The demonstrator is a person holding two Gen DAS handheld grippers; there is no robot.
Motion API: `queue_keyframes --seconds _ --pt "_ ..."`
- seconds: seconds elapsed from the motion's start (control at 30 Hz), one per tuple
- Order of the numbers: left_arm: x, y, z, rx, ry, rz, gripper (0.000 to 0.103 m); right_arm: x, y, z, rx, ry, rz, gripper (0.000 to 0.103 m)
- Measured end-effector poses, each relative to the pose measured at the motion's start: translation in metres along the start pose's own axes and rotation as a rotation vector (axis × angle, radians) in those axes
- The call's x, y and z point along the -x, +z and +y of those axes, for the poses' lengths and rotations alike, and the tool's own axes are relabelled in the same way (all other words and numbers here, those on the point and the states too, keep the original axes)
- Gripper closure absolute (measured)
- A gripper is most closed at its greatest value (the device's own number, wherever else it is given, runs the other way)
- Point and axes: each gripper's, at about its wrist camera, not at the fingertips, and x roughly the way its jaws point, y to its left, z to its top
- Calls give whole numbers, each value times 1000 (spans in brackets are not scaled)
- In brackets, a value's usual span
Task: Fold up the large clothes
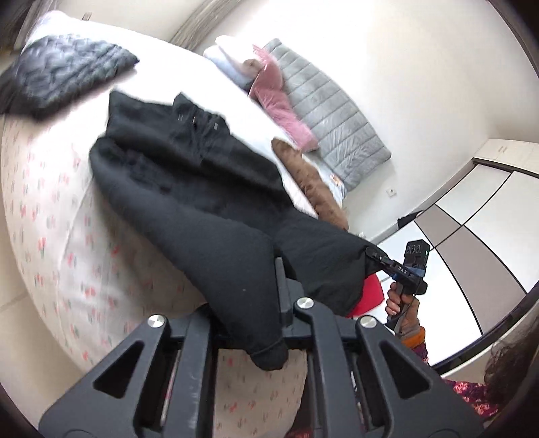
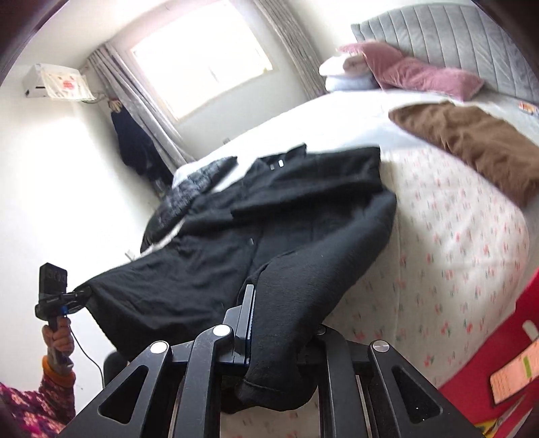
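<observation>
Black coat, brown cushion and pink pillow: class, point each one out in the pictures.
Black coat [image 2: 303,215]: right wrist view, on its front panel.
Brown cushion [image 2: 471,141]: right wrist view, on its middle.
Pink pillow [image 1: 281,104]: left wrist view, on its middle.

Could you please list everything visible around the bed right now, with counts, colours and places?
Large black woollen coat: one, black, spread on bed, hem lifted off near edge.
Dark quilted jacket: one, charcoal, far side of bed.
Brown fuzzy cushion: one, brown, by headboard side.
Pink fluffy pillow: one, pink, against grey padded headboard.
Floral bedsheet: one, white with red print.
Left gripper: shut on coat hem corner.
Right gripper: shut on other corner.
</observation>
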Motion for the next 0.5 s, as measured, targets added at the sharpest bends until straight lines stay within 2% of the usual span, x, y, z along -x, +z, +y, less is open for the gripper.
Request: queue_keyframes --seconds 0.13,0.3,0.5 --pt "-3 60 0 3 23 -77 92 -8 48 6 -13 -9 -98 90" --pt "-17 140 32 78 79 -157 92 -33 112 -8 -52 -69 -184 90" --pt "-68 222 81 126 182 -202 91 -99 181 -55 -117 -150 -189 90"
